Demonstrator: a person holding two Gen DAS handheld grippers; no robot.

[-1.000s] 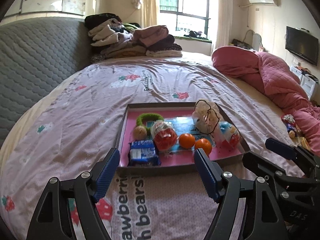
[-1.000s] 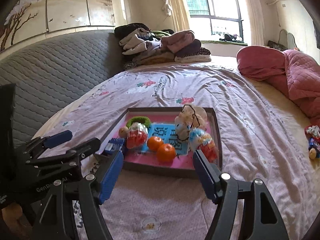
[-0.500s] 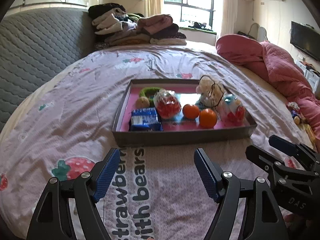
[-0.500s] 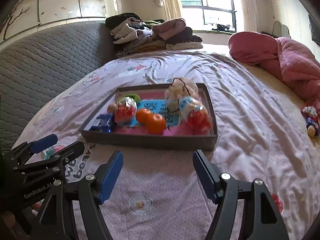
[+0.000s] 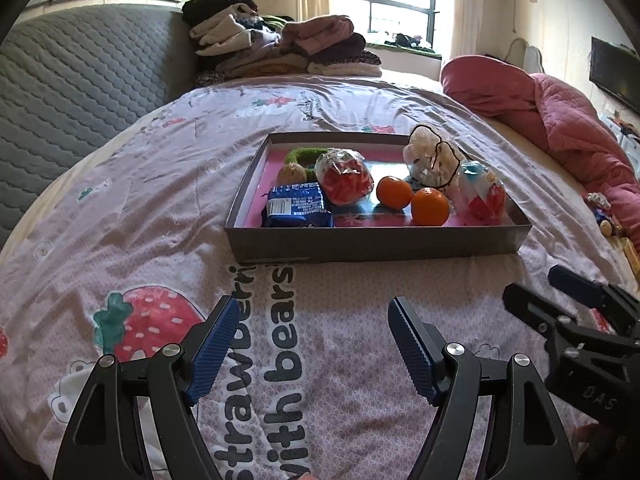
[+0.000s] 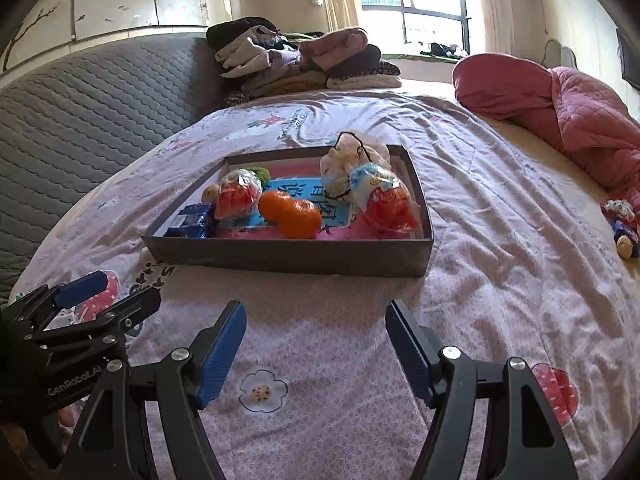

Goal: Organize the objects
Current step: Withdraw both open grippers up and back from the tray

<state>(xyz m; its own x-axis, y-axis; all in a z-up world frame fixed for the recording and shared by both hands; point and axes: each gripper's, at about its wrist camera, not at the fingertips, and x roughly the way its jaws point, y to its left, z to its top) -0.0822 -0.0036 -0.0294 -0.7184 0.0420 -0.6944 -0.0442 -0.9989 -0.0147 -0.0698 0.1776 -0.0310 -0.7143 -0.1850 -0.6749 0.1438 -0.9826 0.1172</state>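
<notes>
A shallow grey cardboard tray [image 5: 376,245] [image 6: 288,256] with a pink floor lies on the bed ahead of both grippers. In it sit a blue snack packet [image 5: 298,205] [image 6: 191,220], two oranges [image 5: 430,207] [image 6: 300,218], a clear bag of red sweets [image 5: 344,176] [image 6: 237,194], a second red and blue bag [image 5: 478,196] [image 6: 386,198], a pale net bag [image 5: 432,156], a green ring [image 5: 304,156] and a small brownish ball [image 5: 291,172]. My left gripper [image 5: 312,314] and right gripper [image 6: 314,316] both hover open and empty over the sheet, short of the tray's near wall.
The bed wears a lilac strawberry-print sheet [image 5: 160,208]. A grey quilted headboard [image 5: 72,92] runs along the left, folded clothes [image 5: 280,52] are piled at the far end, and a red quilt [image 5: 560,120] is bunched on the right. A small toy [image 6: 624,224] lies near the right edge.
Both grippers have sunk toward the sheet and tipped upward, so the tray now sits higher in both views and shows its near wall. Jaws stay equally wide.
</notes>
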